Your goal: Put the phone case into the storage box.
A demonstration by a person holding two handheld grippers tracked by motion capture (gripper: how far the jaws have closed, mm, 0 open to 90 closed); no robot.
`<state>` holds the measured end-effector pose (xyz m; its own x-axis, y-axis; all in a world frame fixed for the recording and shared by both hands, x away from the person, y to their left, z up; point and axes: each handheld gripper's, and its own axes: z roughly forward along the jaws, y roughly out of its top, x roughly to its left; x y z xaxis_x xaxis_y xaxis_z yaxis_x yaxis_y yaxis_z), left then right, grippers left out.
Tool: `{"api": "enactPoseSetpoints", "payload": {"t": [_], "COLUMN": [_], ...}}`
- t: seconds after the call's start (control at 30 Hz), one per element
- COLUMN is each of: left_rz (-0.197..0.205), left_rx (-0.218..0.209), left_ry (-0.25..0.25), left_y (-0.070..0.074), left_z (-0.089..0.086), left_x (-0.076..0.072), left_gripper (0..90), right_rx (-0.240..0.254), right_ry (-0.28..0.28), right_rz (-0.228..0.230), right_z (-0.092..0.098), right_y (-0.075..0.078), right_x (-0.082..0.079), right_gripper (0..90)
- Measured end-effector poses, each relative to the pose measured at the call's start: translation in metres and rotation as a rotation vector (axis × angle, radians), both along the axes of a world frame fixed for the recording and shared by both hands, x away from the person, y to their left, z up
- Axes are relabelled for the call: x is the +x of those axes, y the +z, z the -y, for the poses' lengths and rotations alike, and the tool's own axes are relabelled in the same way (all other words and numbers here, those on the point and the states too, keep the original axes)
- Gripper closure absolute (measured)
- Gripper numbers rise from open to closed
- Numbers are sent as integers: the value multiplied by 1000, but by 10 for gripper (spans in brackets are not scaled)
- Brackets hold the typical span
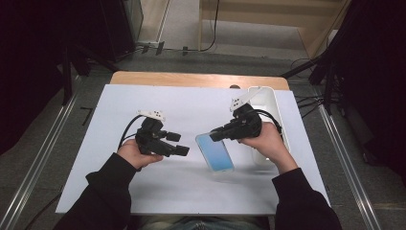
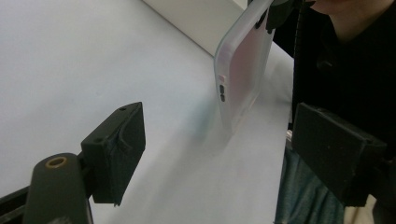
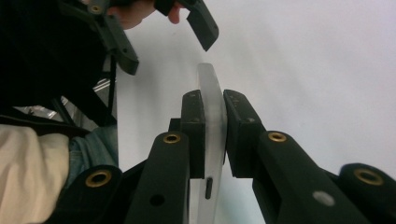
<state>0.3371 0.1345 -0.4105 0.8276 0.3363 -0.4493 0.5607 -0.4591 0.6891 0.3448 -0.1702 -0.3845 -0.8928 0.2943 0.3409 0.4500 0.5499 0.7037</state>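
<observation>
Phone case (image 2: 243, 70): frosted translucent plastic, smooth, soft sheen. Gripper jaws: matt black plastic, brass-coloured inserts. Table sheet (image 1: 191, 191): white, matt, smooth. Tabletop edge (image 1: 191, 79): pale wood.

High cam overhead; tool cams close, sharing phone case (image 1: 215, 152).

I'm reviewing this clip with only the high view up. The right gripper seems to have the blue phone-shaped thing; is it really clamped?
Observer: Yes. In the right gripper view the right gripper has both pads pressed on the edges of the translucent phone case.
Operator: And the left gripper, anything in it?
Observer: No. The left gripper is open with only the white table sheet between its jaws.
Operator: Any detail on the case's side?
Observer: The left gripper view shows a small button cutout on its edge.
</observation>
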Motion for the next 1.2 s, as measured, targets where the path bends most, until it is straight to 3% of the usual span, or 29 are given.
{"api": "enactPoseSetpoints", "payload": {"t": [0.17, 0.47, 0.7, 0.73, 0.9, 1.2], "left_rz": [-11, 6, 60, 77, 51, 44], "left_rx": [-7, 11, 54, 59, 41, 56], "left_ry": [-21, -69, -122, -113, -138, -185], "left_y": [5, 7, 11, 12, 14, 12], "left_z": [1, 8, 13, 13, 15, 20], "left_x": [1, 1, 4, 5, 10, 12], "left_gripper": [225, 257, 264, 308, 355, 428], "right_rx": [-18, -37, -41, -41, -39, -34], "right_ry": [45, 98, 132, 132, 145, 167], "right_rz": [20, -6, -18, -22, -34, -53], "right_z": [-3, -9, -12, -12, -15, -21], "right_y": [-1, 2, 3, 3, 1, -1], "right_x": [-1, 4, 9, 10, 14, 16], "right_gripper": [776, 775, 775, 775, 775, 775]}}
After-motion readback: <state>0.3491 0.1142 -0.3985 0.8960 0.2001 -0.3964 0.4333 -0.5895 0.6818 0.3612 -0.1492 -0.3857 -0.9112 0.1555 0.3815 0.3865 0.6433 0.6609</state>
